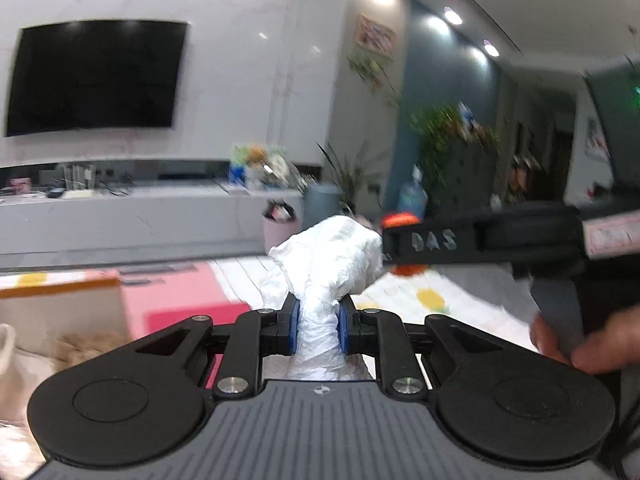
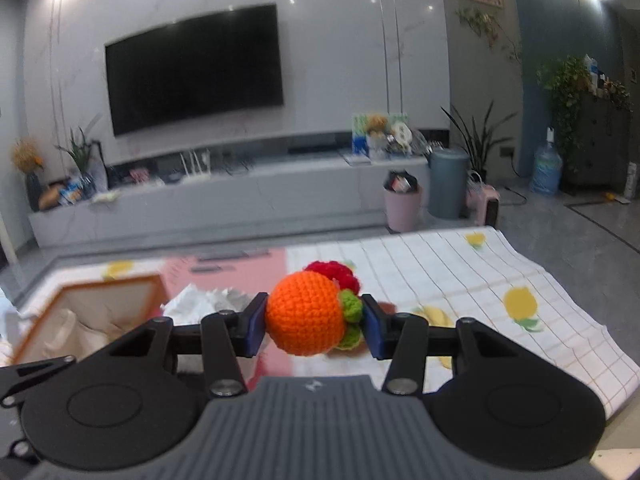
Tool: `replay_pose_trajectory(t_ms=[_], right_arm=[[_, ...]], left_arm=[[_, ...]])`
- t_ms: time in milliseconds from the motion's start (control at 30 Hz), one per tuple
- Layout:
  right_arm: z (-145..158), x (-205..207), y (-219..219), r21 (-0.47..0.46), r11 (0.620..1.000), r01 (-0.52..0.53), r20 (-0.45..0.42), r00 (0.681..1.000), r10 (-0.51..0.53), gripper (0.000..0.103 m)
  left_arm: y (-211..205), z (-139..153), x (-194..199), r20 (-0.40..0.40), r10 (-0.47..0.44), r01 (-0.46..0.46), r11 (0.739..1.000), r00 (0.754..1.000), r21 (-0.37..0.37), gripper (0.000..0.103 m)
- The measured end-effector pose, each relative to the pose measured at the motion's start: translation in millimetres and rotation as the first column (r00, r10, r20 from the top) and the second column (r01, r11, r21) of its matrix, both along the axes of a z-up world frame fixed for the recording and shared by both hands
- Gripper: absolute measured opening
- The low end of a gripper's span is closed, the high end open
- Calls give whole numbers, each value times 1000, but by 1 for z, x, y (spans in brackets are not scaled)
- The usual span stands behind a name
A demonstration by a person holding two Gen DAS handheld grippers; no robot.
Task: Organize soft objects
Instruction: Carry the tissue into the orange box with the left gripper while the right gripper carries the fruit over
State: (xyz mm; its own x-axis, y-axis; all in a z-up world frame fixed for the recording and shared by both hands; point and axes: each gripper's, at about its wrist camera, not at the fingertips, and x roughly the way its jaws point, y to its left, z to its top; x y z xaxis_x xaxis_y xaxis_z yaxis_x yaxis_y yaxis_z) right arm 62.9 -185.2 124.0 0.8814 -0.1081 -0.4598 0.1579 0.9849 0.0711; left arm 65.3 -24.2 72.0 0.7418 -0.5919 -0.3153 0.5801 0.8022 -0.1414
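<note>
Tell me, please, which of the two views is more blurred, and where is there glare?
Left wrist view: heavy motion blur on the room and the right gripper; only the white crumpled bag is fairly sharp. Right wrist view: clearer, the orange crochet ball crisp. Both: ceiling spotlights flare, edges bend.

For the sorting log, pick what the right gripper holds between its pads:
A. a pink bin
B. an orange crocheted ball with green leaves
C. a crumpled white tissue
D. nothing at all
B: in the right wrist view the right gripper presses its blue pads on both sides of the orange crocheted ball.
</note>
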Motion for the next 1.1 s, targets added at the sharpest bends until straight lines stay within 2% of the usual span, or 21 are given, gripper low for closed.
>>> replay_pose_trajectory(t_ms=[167,267,367,467,567,633,700,867,933,1033,1100], right_arm=[[30,-1,44,1,997,-79,35,996,79,48],[38,0,73,5,989,-149,44,988,148,48],[37,2,101,4,978,-211,49,976,210,48],[27,6,122,35,967,-250,37,968,249,48],[8,9,139,94,956,-278,17,961,278,48],[-8,8,149,115,947,-299,4,954,300,48],[-24,9,161,104,947,-305,-8,952,307,48],[-54,13,169,93,943,-320,-52,944,326,48],[-61,14,167,92,939,-331,-43,941,336,48],[-68,11,169,51,949,-312,3,950,312,48],[-72,14,171,28,948,-316,-10,949,316,48]], left_arm=[[46,27,2,30,109,-108,993,994,-51,21],[75,38,4,13,124,-123,991,992,-61,21],[102,36,6,-30,181,-182,981,983,-61,21],[131,19,16,-139,193,-206,975,971,-82,21],[152,-1,46,-308,175,-213,972,935,-95,21],[157,-11,64,-386,188,-240,966,903,-92,21],[162,-20,77,-430,222,-273,960,875,-59,21],[168,-48,98,-548,245,-267,963,800,40,21],[167,-60,103,-573,279,-287,955,770,79,21],[160,-73,104,-544,384,-327,923,746,203,22],[161,-80,101,-561,386,-331,922,732,202,26]])
